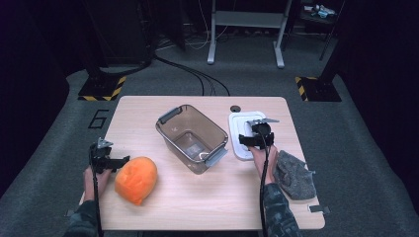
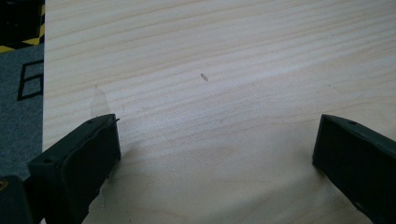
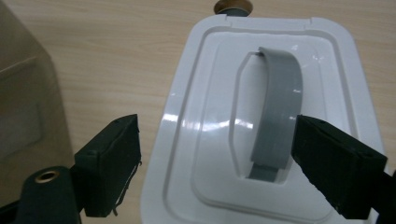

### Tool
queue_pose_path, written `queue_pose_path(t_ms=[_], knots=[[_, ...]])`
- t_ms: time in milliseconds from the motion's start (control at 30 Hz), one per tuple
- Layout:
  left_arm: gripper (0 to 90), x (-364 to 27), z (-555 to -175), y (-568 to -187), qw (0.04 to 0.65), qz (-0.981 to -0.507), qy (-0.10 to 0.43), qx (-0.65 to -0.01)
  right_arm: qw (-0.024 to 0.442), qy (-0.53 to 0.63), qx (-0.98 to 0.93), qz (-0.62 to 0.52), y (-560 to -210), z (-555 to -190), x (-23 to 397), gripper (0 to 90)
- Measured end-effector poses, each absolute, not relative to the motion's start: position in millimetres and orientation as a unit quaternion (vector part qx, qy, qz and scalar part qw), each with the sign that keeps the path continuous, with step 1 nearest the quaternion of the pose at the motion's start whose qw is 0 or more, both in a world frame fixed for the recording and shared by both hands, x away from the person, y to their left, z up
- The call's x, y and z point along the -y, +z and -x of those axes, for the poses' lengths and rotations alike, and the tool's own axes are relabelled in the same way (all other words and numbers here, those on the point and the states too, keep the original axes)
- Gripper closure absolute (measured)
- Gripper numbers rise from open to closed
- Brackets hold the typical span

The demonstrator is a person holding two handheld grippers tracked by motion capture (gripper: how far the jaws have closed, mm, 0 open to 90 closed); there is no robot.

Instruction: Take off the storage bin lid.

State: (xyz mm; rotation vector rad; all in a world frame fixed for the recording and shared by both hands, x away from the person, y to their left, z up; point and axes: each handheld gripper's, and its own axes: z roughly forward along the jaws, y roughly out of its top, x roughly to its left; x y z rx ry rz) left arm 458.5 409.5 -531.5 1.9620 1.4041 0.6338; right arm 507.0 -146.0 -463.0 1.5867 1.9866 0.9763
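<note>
Over the white lid (image 3: 261, 140) at the right side of the bench (image 1: 197, 207), my right hand-held gripper (image 1: 257, 139) hovers with its jaws spread wide; nothing sits clamped between them. The lid lies flat, its grey strap handle (image 3: 278, 116) arching up close to one jaw. Just left of the lid stands the clear brown bin (image 1: 192, 138), open-topped, with grey latches. A grey cloth (image 1: 295, 175) lies beside my right wrist. My left hand-held gripper (image 1: 106, 160) rests at the bench's left edge, jaws wide over bare wood, next to the orange plush (image 1: 136, 180).
</note>
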Motion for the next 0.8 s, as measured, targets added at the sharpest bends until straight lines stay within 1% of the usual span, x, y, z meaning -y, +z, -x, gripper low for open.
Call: queue_pose_path(t_ms=[167,333,467,800], knots=[[0.5,-410,-459,-532,0.321,-0.744,0.24,-0.535,0.212,0.356,-0.729,-0.545,-464,-488,139,13.9],[1.2,-411,-460,-532,0.324,-0.744,0.234,-0.536,0.213,0.363,-0.741,-0.524,-465,-473,138,10.6],[1.2,-411,-460,-532,0.324,-0.744,0.234,-0.536,0.206,0.365,-0.75,-0.512,-472,-459,138,7.5],[1.0,-411,-461,-532,0.323,-0.745,0.232,-0.535,0.199,0.363,-0.778,-0.472,-490,-423,129,2.9]])
